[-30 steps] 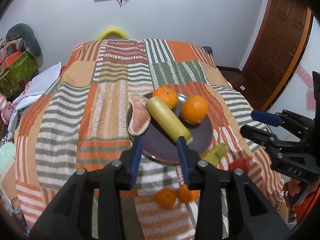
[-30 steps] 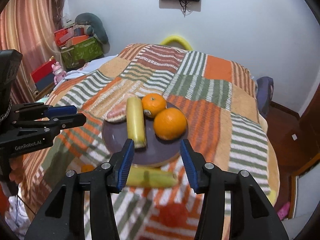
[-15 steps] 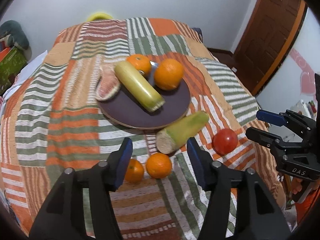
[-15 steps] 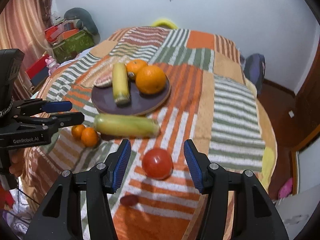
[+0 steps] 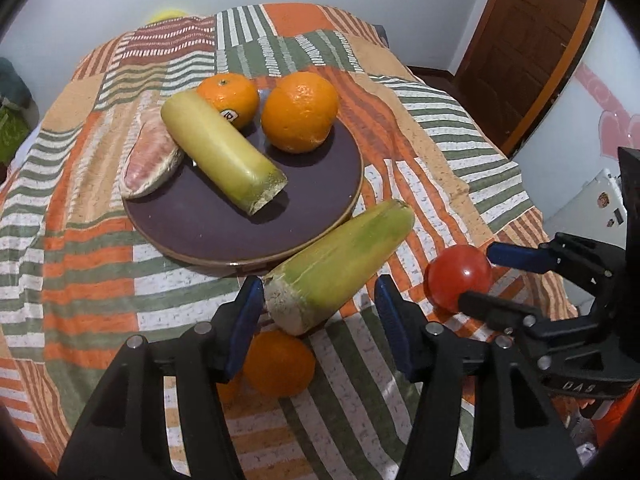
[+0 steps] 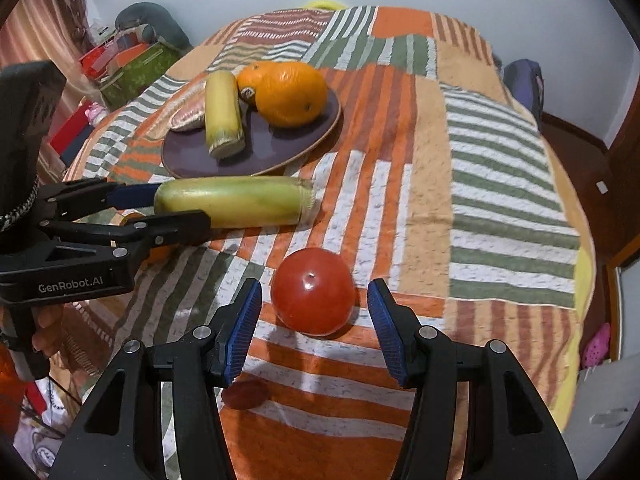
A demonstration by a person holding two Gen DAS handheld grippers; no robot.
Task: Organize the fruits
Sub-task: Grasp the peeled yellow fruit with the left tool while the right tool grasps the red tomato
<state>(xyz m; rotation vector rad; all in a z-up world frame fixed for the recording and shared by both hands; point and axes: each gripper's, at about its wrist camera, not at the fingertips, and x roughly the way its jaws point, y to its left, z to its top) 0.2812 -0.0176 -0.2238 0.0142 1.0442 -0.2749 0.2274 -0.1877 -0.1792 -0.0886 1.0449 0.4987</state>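
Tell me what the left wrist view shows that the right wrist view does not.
Only the left wrist view shows the wooden door and a whole small orange beside the left gripper. Only the right wrist view shows the green box and a curtain. Both show the plate, the corn cob off it, and the tomato.

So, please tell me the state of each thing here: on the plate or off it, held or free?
Left gripper: open, around corn end.
Right gripper: open, around tomato.
Corn: on blanket, free.
Tomato: on blanket, free.
Plate: holds two oranges, one corn, one pink piece.
Small orange: on blanket.
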